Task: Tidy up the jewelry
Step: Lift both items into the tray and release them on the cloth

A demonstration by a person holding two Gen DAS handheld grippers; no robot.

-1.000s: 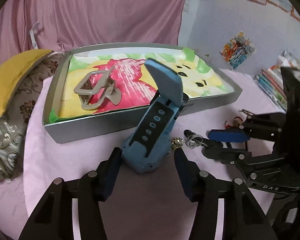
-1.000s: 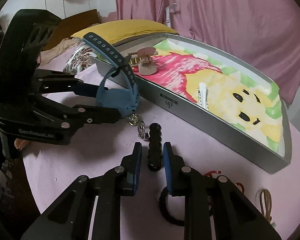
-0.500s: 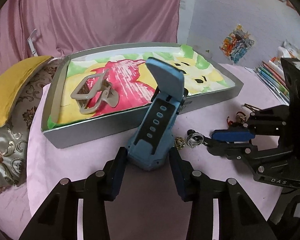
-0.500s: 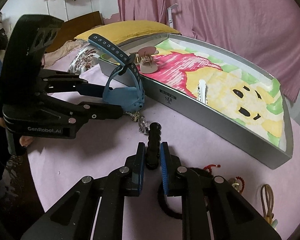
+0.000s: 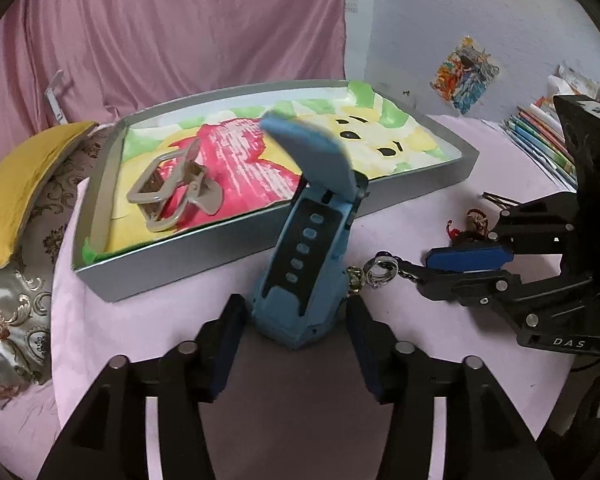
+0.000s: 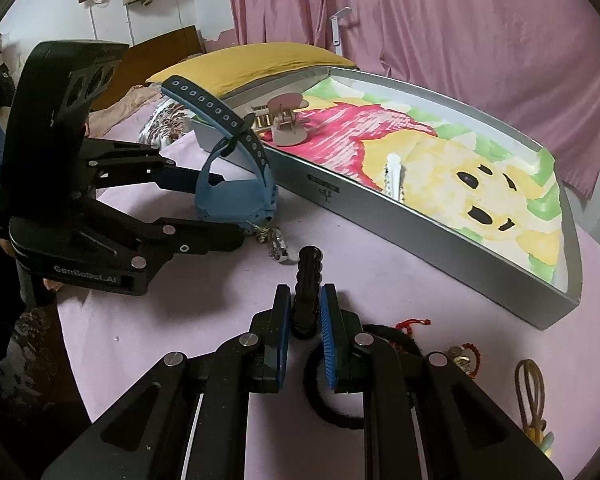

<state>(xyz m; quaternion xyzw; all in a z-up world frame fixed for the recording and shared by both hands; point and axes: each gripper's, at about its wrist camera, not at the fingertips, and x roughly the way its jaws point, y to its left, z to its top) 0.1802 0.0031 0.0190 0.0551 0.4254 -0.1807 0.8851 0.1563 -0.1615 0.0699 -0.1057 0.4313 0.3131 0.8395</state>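
Observation:
A blue watch (image 5: pixel 300 304) stands on its case on the pink cloth, its strap looping up in front of a grey tray (image 5: pixel 180 264). My left gripper (image 5: pixel 296 340) straddles the case; its jaws are opening, and a thin gap shows at each pad. In the right wrist view the left gripper (image 6: pixel 232 208) reaches the watch (image 6: pixel 236 200) from the left. My right gripper (image 6: pixel 305 312) is shut on a black ribbed piece (image 6: pixel 308 272) lying on the cloth. Small silver rings (image 6: pixel 276 240) lie between the watch and that piece.
The tray (image 6: pixel 420 248) has a coloured cartoon lining and holds a beige claw clip (image 5: pixel 172 188) and a white hair clip (image 6: pixel 394 176). A black hair tie (image 6: pixel 332 400), a red bead bracelet (image 6: pixel 412 324) and a brown elastic (image 6: pixel 532 392) lie near the right gripper. A yellow cushion (image 5: pixel 16 184) sits beyond the table's left edge.
My right jaws narrowed onto the black ribbed piece and stayed there. My left jaws closed in on the watch case, then spread apart again; the watch stayed standing in place.

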